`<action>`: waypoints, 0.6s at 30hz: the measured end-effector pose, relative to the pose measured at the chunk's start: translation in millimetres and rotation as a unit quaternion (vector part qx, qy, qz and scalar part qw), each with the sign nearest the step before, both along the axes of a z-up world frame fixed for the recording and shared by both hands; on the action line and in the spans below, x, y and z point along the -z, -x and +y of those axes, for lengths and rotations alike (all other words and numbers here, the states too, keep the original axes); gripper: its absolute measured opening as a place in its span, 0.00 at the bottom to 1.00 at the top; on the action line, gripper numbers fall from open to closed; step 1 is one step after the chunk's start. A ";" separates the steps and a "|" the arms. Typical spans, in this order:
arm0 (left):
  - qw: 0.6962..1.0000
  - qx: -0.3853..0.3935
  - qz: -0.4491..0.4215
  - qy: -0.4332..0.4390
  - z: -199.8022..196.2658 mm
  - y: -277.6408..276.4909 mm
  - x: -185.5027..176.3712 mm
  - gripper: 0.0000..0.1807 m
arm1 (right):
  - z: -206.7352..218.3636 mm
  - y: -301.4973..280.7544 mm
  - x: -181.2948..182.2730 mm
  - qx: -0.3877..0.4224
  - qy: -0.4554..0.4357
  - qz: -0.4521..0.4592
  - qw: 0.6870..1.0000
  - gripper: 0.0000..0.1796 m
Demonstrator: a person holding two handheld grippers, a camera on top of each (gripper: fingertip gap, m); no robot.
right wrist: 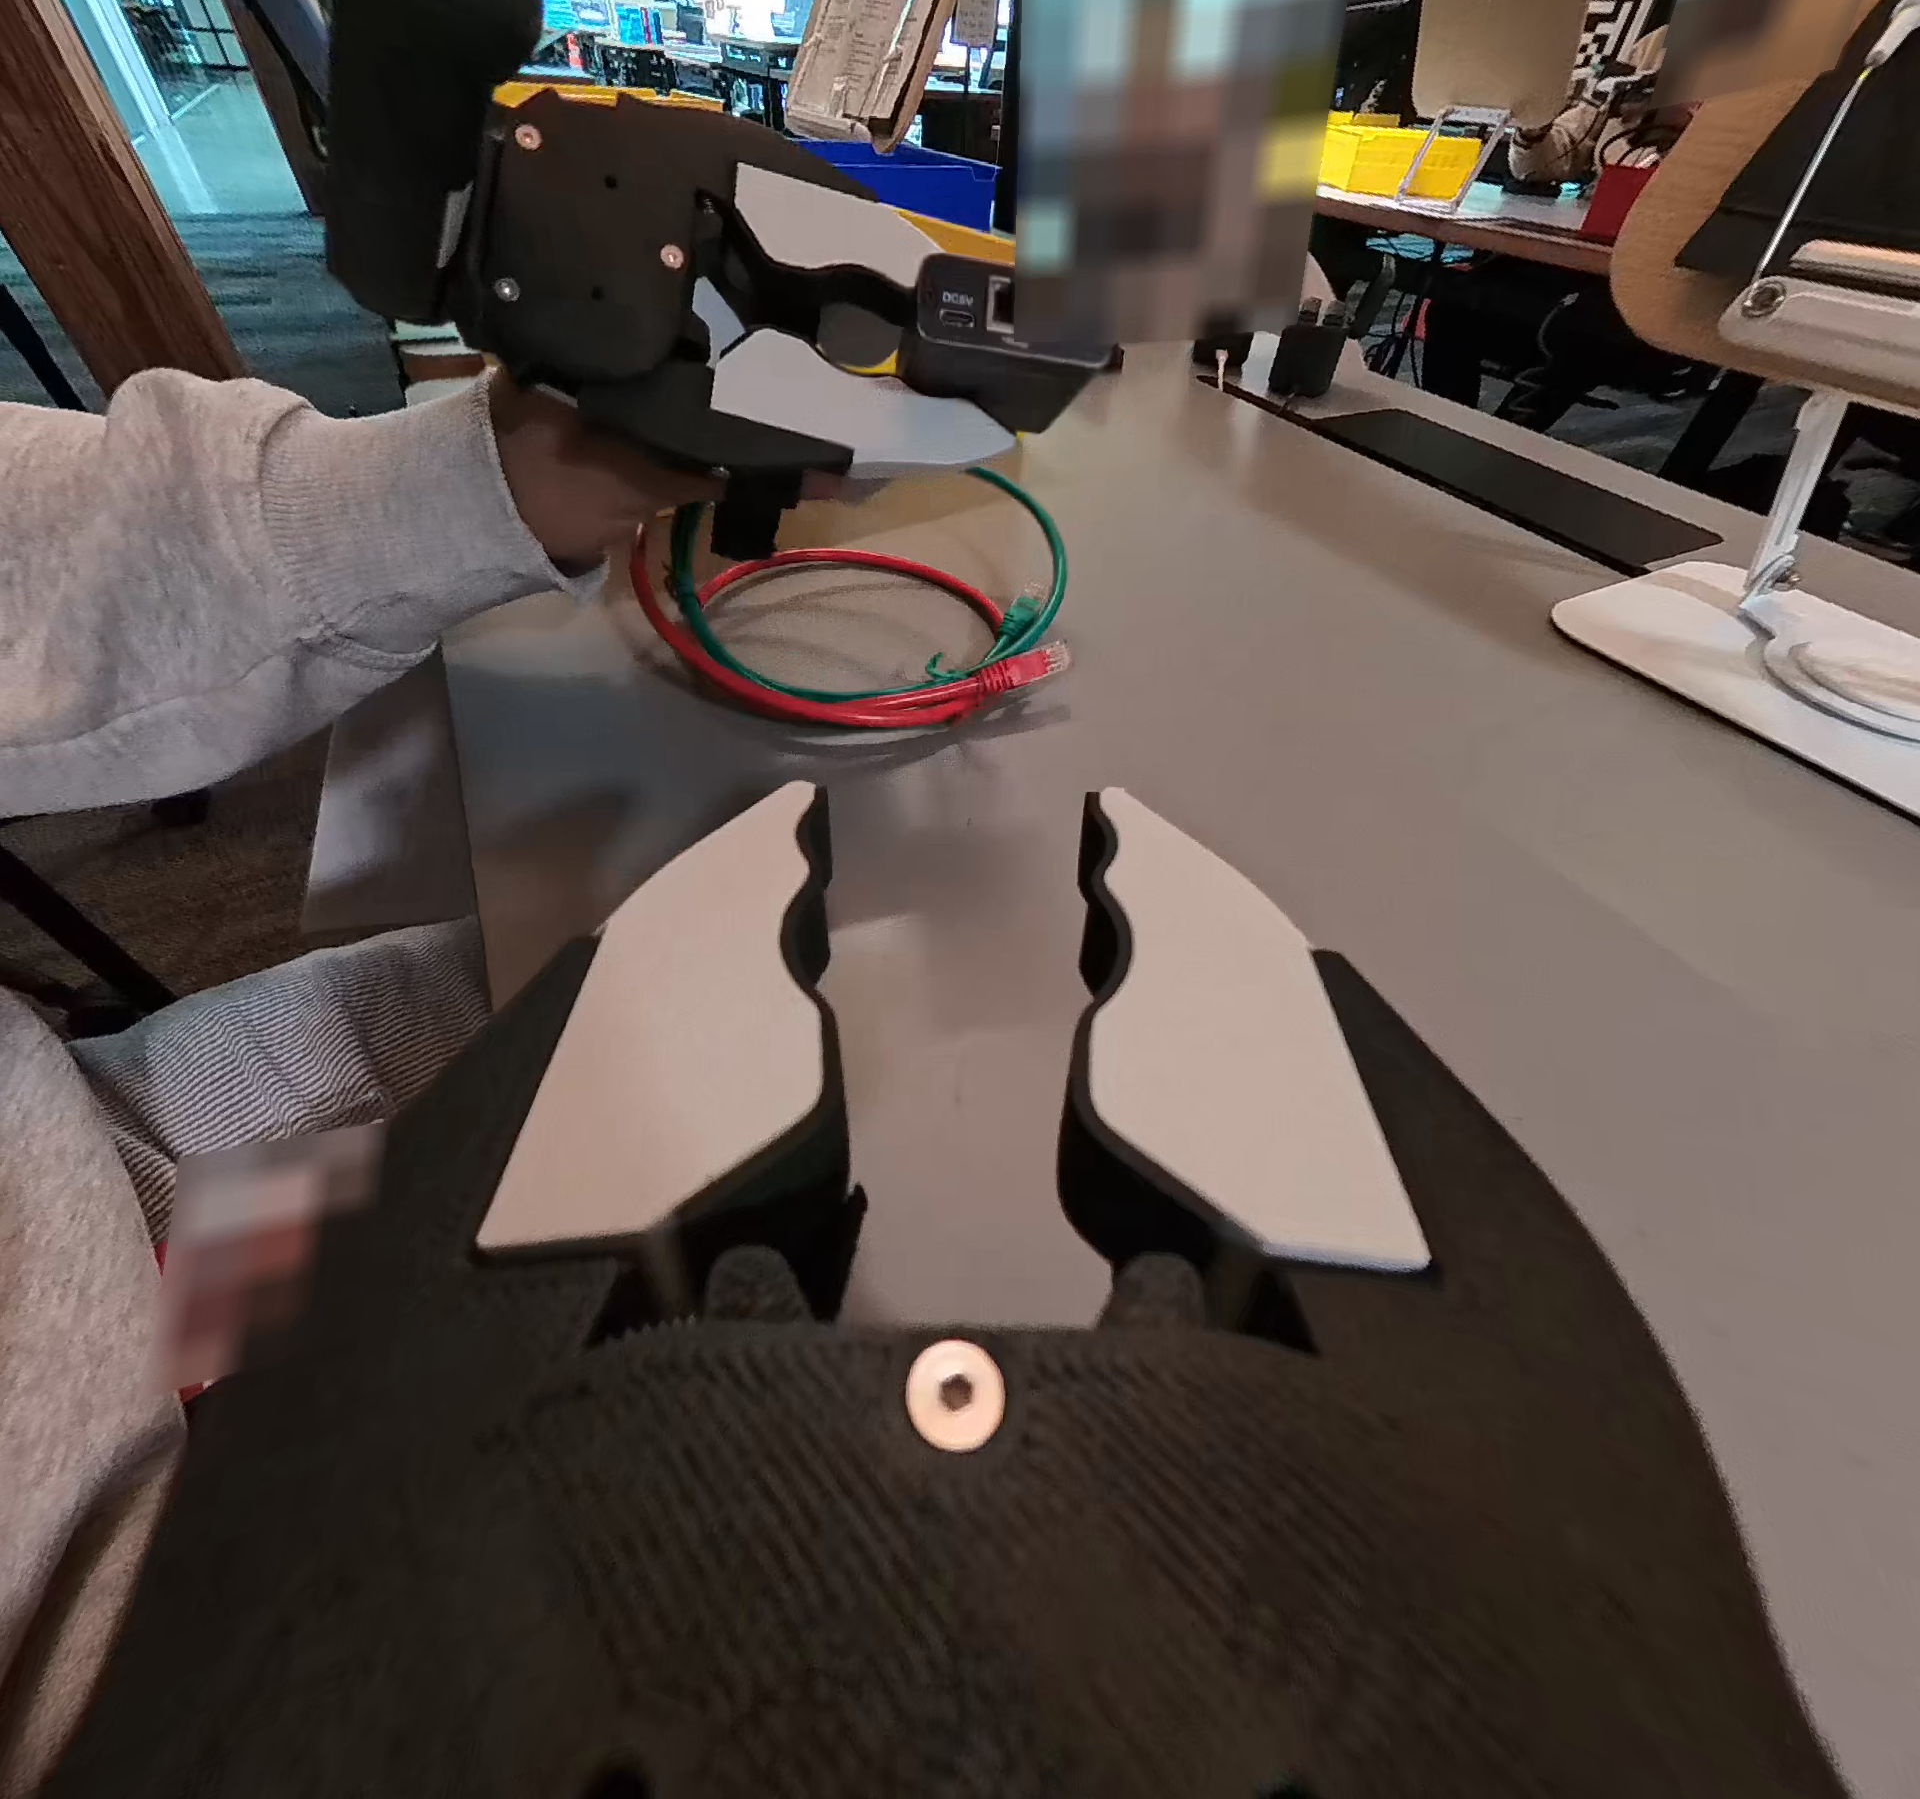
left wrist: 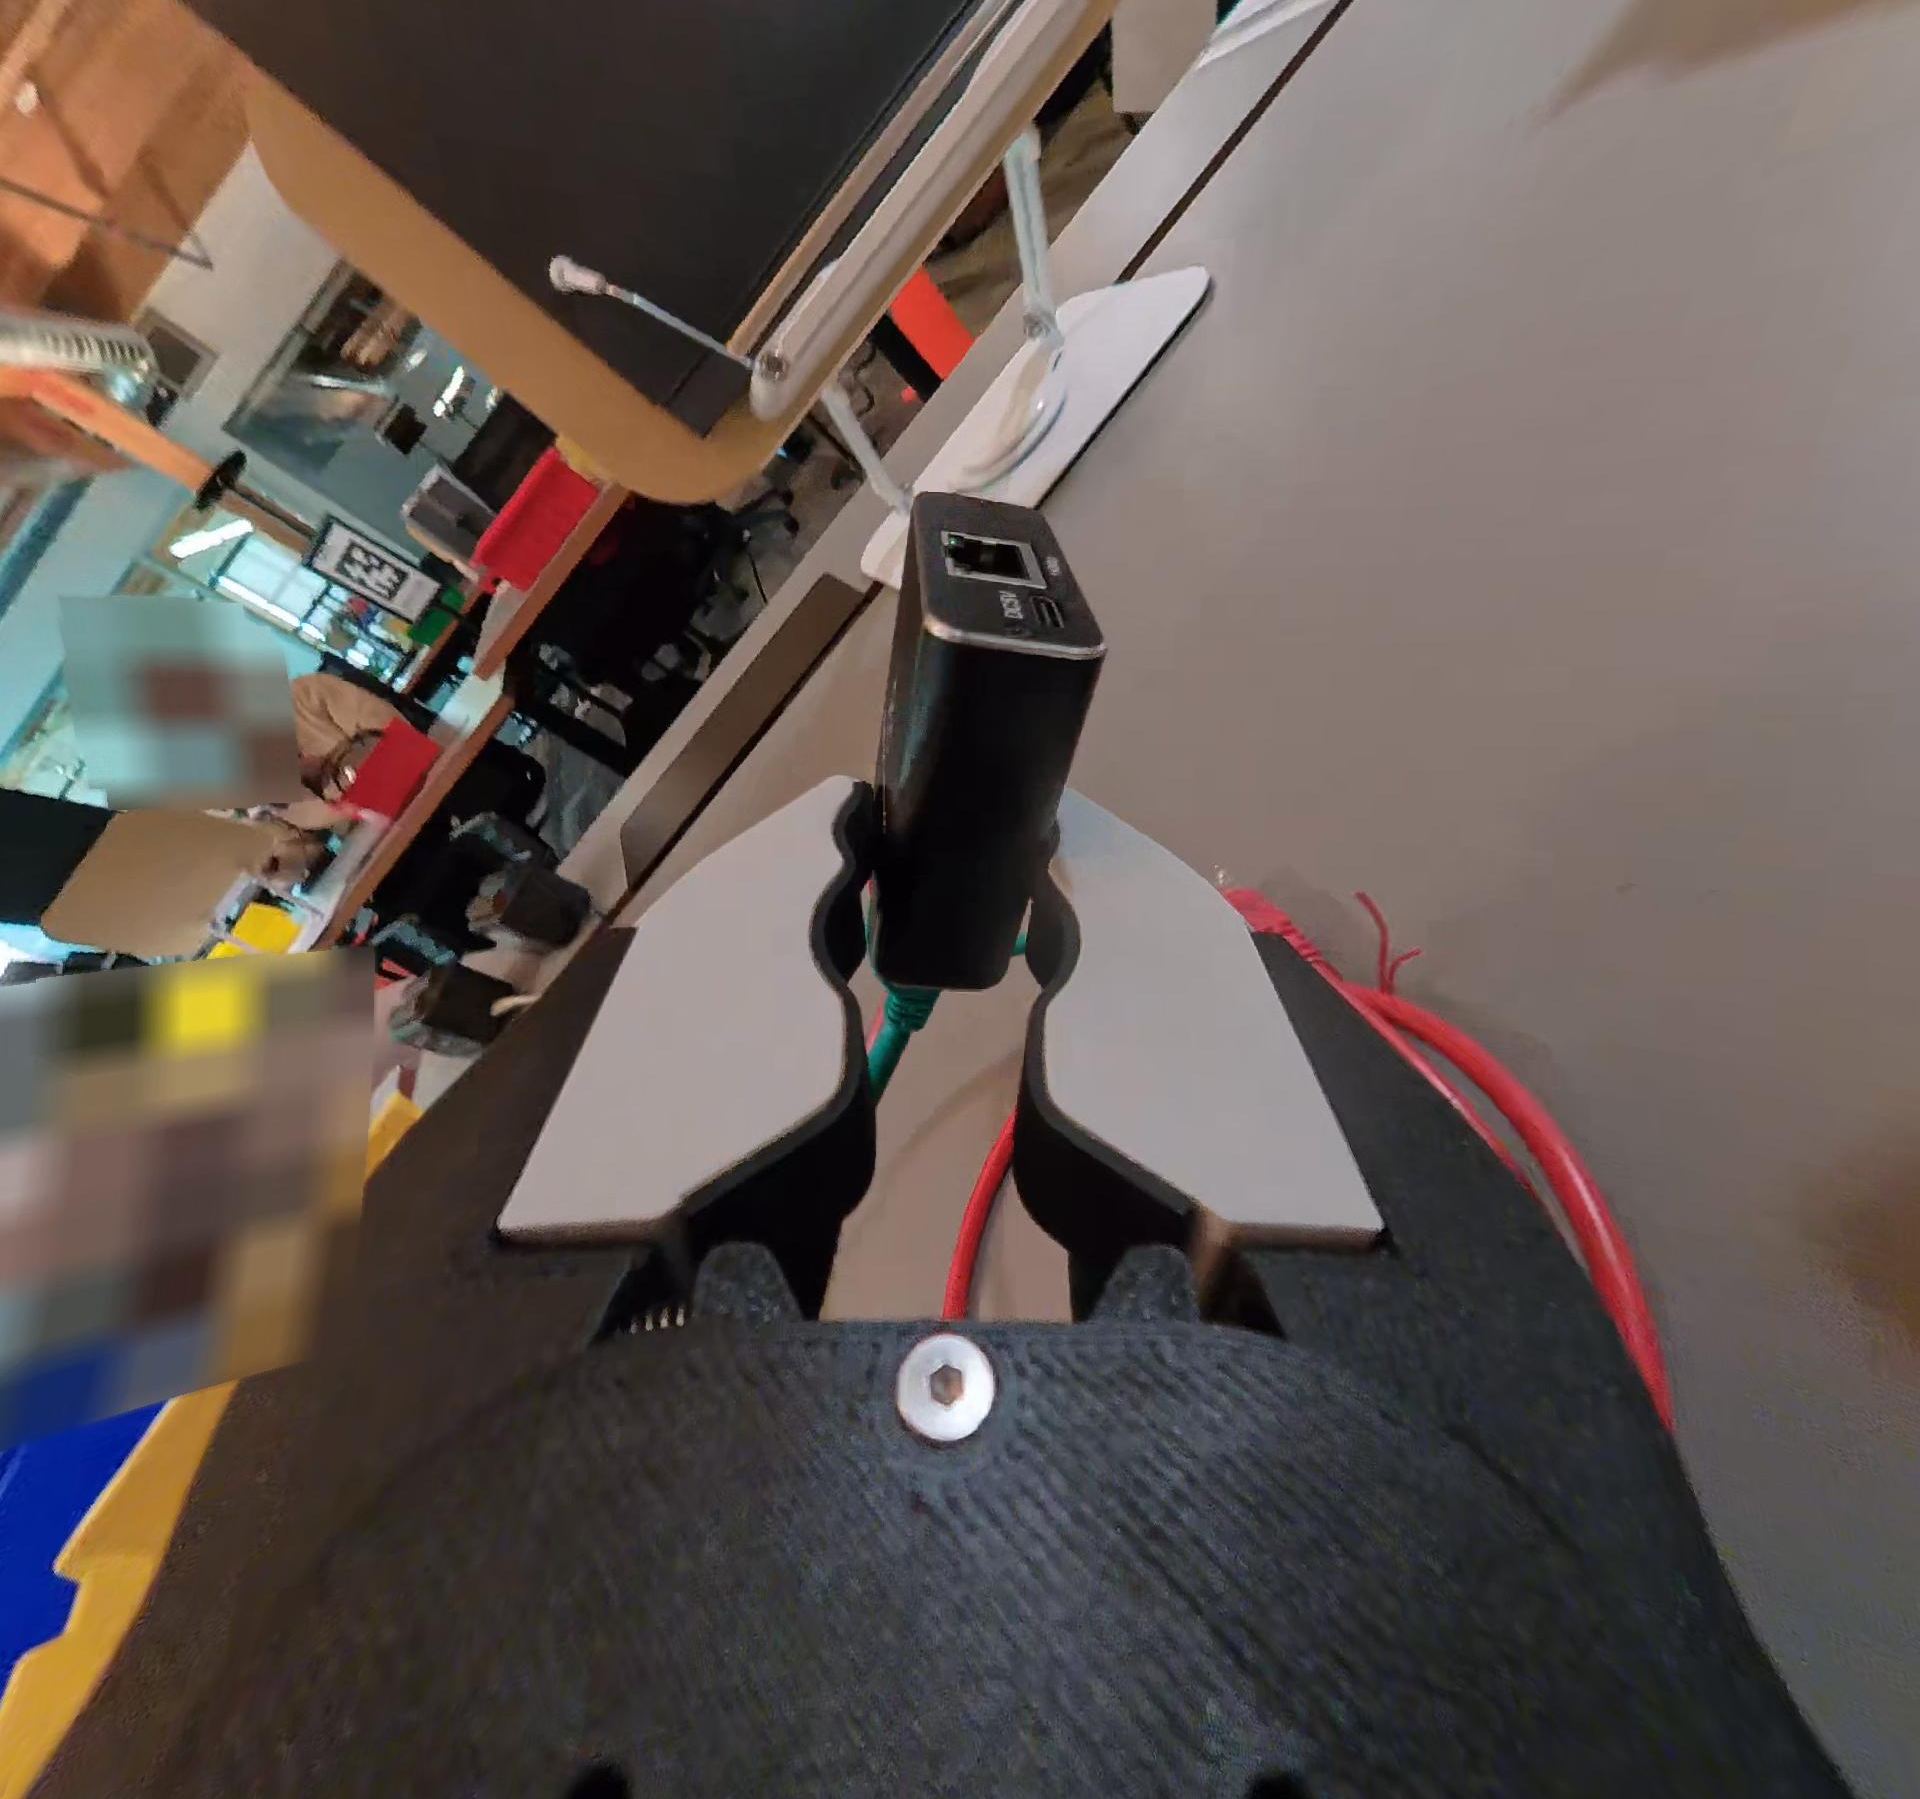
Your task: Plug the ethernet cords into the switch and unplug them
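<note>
The left hand-held gripper [left wrist: 951, 876] clamps the switch [left wrist: 977, 741] aloft, port empty; the right hand-held gripper [right wrist: 954, 876] gapes empty. Red cord [right wrist: 831, 700] and green cord [right wrist: 1029, 544] lie coiled on the table [right wrist: 1351, 814] — no plugging yet.

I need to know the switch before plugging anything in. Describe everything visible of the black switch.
The switch is a small black oblong box, metal-looking, with a silvery rim around its end face. That face shows one ethernet socket and a smaller oval port, both empty. The left gripper clamps it, held clear above the grey table. Its far end is hidden.
</note>
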State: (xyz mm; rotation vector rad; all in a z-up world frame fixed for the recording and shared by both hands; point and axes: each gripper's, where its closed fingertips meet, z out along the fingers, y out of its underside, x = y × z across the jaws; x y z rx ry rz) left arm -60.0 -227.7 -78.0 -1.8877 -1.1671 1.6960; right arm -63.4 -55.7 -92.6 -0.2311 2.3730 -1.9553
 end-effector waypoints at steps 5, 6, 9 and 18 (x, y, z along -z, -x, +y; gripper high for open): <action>0.999 -0.015 -0.021 -0.025 -16.6 -3.9 12.3 0.14 | -0.5 0.7 2.4 0.000 -0.003 -0.005 1.000 0.25; 0.999 -0.016 -0.026 -0.027 -18.1 -4.0 15.4 0.14 | -0.6 0.6 2.9 -0.001 -0.004 -0.005 1.000 0.25; 0.999 -0.016 -0.037 -0.029 -19.6 -3.4 22.2 0.14 | -0.7 0.3 3.8 -0.001 -0.006 -0.004 1.000 0.25; 0.998 -0.013 -0.042 -0.052 -22.3 -4.2 28.3 0.14 | 0.0 0.5 4.2 -0.003 -0.007 -0.006 1.000 0.24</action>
